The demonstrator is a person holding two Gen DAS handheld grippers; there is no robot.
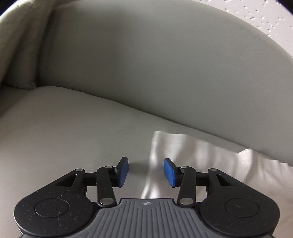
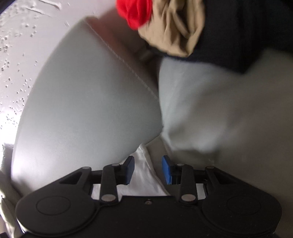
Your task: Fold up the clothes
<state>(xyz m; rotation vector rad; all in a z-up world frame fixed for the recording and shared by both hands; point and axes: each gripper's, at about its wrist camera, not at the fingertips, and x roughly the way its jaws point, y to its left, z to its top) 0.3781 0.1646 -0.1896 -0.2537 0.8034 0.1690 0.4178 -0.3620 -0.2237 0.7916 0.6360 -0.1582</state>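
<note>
A white garment point(image 1: 201, 161) lies on the grey sofa seat point(image 1: 64, 137), spread toward the lower right of the left wrist view. My left gripper point(image 1: 146, 172) hovers over its left edge, open, with the cloth's edge showing between the blue pads point(image 1: 169, 172). In the right wrist view a pointed corner of the same white garment point(image 2: 144, 175) runs under my right gripper point(image 2: 148, 170), which is open above it. Nothing is pinched by either gripper.
The sofa's back cushion point(image 1: 155, 73) rises behind the seat, with an armrest point(image 1: 16, 45) at the left. At the top of the right wrist view sits a pile of red cloth point(image 2: 135, 11), tan cloth point(image 2: 175, 29) and dark cloth point(image 2: 247, 27). A textured white wall point(image 2: 18, 36) is behind.
</note>
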